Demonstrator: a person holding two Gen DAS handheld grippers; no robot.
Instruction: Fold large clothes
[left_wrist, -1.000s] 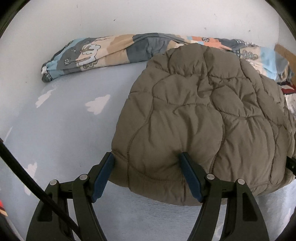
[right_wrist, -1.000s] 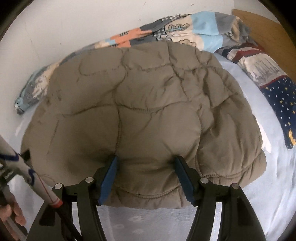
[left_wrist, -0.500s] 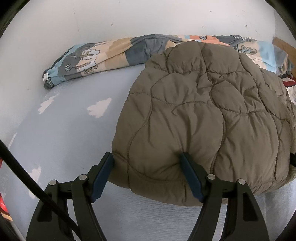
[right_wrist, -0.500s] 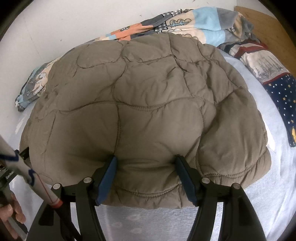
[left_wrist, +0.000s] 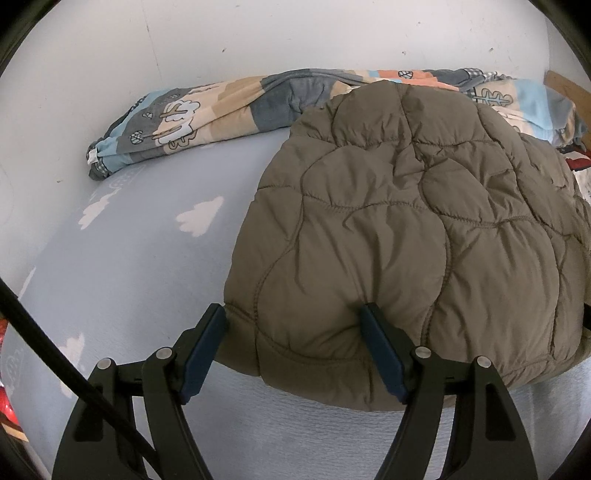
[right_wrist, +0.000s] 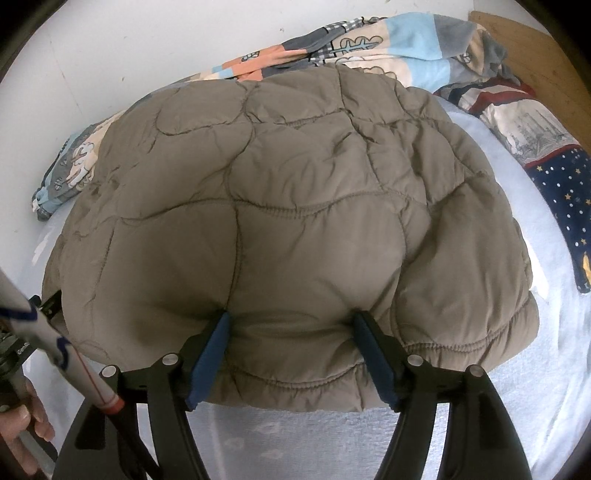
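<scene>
Hand-held gripper L (left_wrist: 293, 326) + R (right_wrist: 291, 328) wide apart, astride puffy olive quilted jacket (right_wrist: 288, 206).

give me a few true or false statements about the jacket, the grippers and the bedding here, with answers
1. The quilted jacket is olive-brown. True.
2. The left gripper has its fingers spread wide at the jacket's hem. True.
3. The right gripper is pinched shut on a sleeve. False: its jaws are open at the hem.
4. The patterned blanket lies on top of the jacket. False: it lies bunched behind it, along the wall.
5. The bedsheet is light blue with white clouds. True.
</scene>
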